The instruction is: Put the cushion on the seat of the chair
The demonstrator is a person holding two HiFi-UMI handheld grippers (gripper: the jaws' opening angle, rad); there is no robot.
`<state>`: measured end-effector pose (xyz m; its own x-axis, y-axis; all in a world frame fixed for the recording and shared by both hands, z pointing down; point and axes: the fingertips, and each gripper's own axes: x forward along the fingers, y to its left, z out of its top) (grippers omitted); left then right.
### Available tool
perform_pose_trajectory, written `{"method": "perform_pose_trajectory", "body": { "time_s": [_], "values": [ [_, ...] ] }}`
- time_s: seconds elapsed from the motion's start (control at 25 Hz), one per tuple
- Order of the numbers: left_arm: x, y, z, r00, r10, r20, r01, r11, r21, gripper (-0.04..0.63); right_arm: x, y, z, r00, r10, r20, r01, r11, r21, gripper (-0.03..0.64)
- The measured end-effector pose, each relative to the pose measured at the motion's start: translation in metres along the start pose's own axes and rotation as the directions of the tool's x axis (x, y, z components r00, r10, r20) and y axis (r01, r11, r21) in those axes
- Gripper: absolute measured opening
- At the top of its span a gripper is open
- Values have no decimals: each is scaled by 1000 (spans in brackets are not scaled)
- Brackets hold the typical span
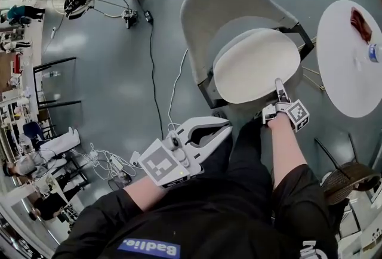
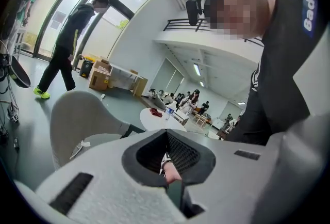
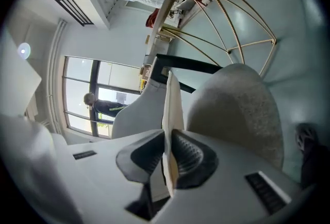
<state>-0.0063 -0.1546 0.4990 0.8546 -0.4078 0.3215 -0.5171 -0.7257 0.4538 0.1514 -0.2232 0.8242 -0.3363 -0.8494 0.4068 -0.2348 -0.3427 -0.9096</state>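
Note:
A cream oval cushion (image 1: 256,64) lies over the seat of the grey shell chair (image 1: 221,1). My right gripper (image 1: 279,88) is at the cushion's near right edge, shut on it. In the right gripper view the thin cream edge of the cushion (image 3: 172,109) stands clamped between the pads of the right gripper (image 3: 169,153), with the chair's grey seat (image 3: 237,109) beside it. My left gripper (image 1: 224,128) hangs lower left of the chair, close to the person's legs, touching nothing. The left gripper (image 2: 166,135) has its tips together and holds nothing, and the chair (image 2: 77,114) stands beyond it.
A round white table (image 1: 346,73) stands right of the chair with a red object (image 1: 360,22) and a water bottle (image 1: 375,52) on it. Cables (image 1: 152,61) trail over the floor left of the chair. A woven basket (image 1: 349,177) sits at lower right. A person (image 2: 64,47) walks by the windows.

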Motion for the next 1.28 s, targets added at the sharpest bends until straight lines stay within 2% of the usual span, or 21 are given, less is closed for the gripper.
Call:
{"method": "perform_pose_trajectory", "body": {
  "time_s": [0.2,0.36,0.48,0.8,0.96,1.12,1.28],
  "values": [
    [16,-5,-14,999,-21,-36,20,999,-36,15,-4,-41,7,998,-53,-26,53,999,4,57],
    [28,-3,-13,999,-35,-3,35,999,4,15,-3,-71,11,996,-82,-37,83,997,4,57],
    [36,-3,-20,998,-22,-57,21,999,-27,15,0,-89,12,994,-97,-59,98,995,1,57],
    [54,-6,-28,997,-17,-74,15,999,-29,15,4,-115,6,984,-110,-139,106,994,-40,61],
    [54,-3,-31,997,12,-82,-15,999,-37,15,2,-123,1,977,-113,-180,108,993,-39,138],
    [59,-8,-37,998,13,-65,-13,1000,12,15,-6,-131,1,973,-92,-210,89,996,-22,172],
    [67,-23,-45,997,26,-79,-26,1000,-8,15,-27,-142,12,973,-95,-211,95,995,-9,184]
  ]
}}
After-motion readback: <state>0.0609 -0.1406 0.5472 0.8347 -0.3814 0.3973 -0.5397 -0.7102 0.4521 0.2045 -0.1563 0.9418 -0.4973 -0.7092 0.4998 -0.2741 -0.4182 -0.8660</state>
